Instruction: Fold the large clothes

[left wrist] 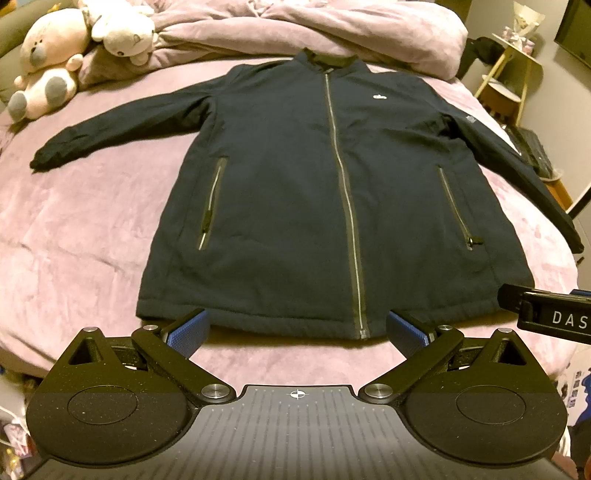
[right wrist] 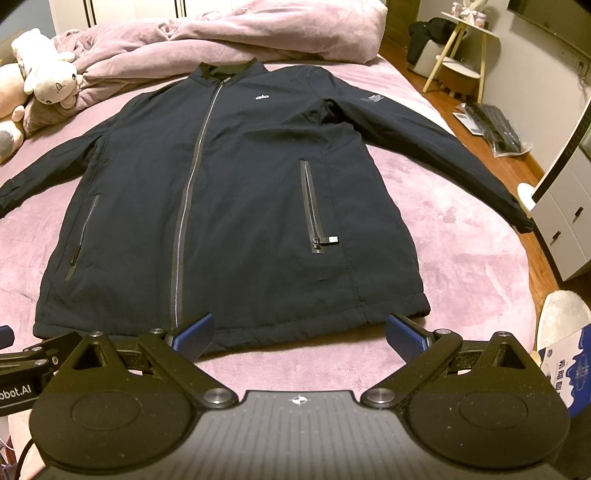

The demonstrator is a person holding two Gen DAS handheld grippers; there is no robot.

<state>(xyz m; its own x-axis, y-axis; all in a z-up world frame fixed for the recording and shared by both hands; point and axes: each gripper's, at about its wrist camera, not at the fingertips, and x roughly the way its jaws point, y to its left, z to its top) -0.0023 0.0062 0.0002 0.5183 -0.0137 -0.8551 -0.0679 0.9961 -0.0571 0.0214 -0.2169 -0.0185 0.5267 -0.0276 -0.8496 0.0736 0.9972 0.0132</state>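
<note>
One navy jacket (left wrist: 314, 192) lies flat, zipped, sleeves spread, on the pink bed (left wrist: 92, 229) — two plush toys (left wrist: 48, 62) far left; left tool (left wrist: 295, 332) and right tool (right wrist: 299, 334) both gape wide, empty, near its hem

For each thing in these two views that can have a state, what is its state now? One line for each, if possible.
Jacket: spread flat on the bed, front up, not yet folded.
Main zipper: closed from hem to collar.
Sleeves: both stretched out to the sides.
Pocket zippers: closed.
Duvet: bunched up beyond the collar.
Plush toys: lying in a heap beside the duvet.
Left gripper: open, holding nothing.
Right gripper: open, holding nothing.
</note>
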